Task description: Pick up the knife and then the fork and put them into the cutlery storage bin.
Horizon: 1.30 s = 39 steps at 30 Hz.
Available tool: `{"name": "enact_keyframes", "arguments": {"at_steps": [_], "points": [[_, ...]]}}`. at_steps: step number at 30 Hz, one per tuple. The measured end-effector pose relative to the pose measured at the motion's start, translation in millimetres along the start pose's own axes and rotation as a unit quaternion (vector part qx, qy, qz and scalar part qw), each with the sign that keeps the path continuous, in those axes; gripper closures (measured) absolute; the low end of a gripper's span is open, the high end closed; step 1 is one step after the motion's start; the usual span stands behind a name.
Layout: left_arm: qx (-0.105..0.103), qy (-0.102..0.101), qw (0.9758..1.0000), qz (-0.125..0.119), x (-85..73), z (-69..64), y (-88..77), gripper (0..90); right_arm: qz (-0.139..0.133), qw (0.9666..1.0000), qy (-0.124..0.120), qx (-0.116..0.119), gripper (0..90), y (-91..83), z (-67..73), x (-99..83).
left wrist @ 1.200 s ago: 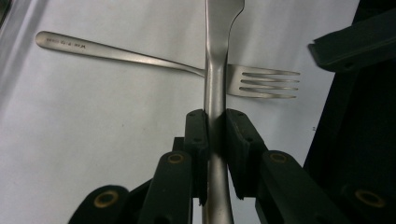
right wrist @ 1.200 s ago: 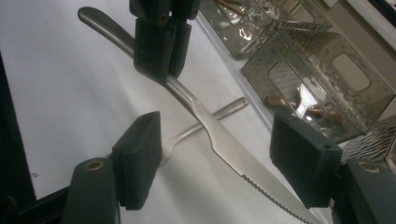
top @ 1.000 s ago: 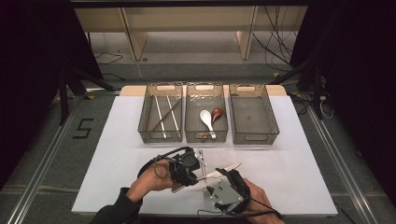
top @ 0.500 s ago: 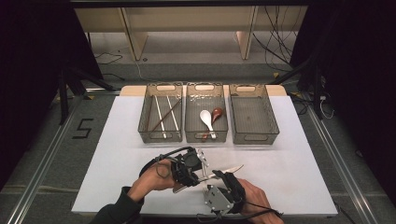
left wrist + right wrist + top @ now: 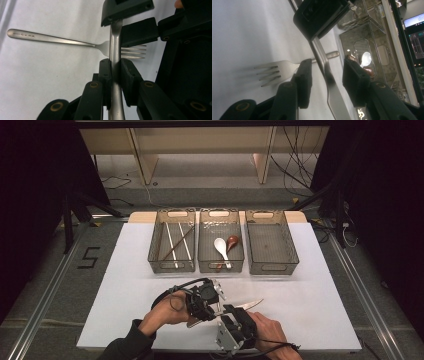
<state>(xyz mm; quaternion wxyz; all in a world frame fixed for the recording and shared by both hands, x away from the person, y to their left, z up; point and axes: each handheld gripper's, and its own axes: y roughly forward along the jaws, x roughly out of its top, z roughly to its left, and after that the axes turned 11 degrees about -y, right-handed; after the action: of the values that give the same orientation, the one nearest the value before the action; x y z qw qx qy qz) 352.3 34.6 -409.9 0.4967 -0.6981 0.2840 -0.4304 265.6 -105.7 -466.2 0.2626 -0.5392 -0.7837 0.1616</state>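
Transfer of a table knife between two hand-held grippers, low over the near edge of the bench. The left gripper has its jaws clamped on the knife's handle and holds it level above the bench, probably so that the other hand can take a fresh hold farther along. The right gripper faces it with the knife between its jaws; these have just been closing, yet a gap shows on either side and neither pad presses the metal. The knife is plain brushed steel, narrow at the handle and widening into a blade whose tip points to the person's right. Directly beneath it a steel fork lies flat on the white bench, untouched. Farther off stand three clear bins in a row: the left bin holds chopsticks, the middle bin a white spoon and a brown spoon, and the right bin is empty, the likely place for the knife.
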Motion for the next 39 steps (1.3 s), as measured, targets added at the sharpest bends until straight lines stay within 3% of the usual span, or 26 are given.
{"name": "enact_keyframes", "arguments": {"at_steps": [3, 12, 22, 29, 31, 34, 39], "points": [[0.0, 0.001, 1.0, 0.001, 0.5, -1.0, 0.2, 78.9, -0.002, 0.9998, -0.018, -0.004, 64.7, 2.0, 0.5, 0.3], [-0.006, 0.002, 1.0, 0.002, 1.3, -1.0, -0.1, 78.8, 0.006, 0.9994, -0.033, -0.006, 73.9, 3.0, 3.5, 1.6], [-0.016, -0.001, 0.9999, -0.007, 0.6, -0.9, -5.0, 78.6, -0.001, 0.9965, -0.083, -0.003, 81.5, 2.0, 4.6, 0.5], [-0.021, -0.007, 0.9996, -0.018, 0.1, -0.6, -6.5, 77.6, 0.001, 0.9963, -0.086, -0.001, 82.4, -0.4, 3.2, 0.1], [-0.015, -0.012, 0.9996, -0.023, -0.1, 1.4, -9.0, 75.4, 0.001, 0.9968, -0.079, 0.002, 82.6, -0.9, 1.7, -0.2], [-0.012, -0.021, 0.9989, -0.04, -2.9, 7.9, -17.3, 65.5, 0.006, 0.9963, -0.086, 0.008, 83.0, -0.4, 0.6, -2.4], [-0.004, -0.048, 0.9963, -0.071, -11.7, 20.2, -31.6, 56.0, 0.012, 0.9964, -0.083, 0.014, 83.4, -0.1, -0.1, -5.1]]}}
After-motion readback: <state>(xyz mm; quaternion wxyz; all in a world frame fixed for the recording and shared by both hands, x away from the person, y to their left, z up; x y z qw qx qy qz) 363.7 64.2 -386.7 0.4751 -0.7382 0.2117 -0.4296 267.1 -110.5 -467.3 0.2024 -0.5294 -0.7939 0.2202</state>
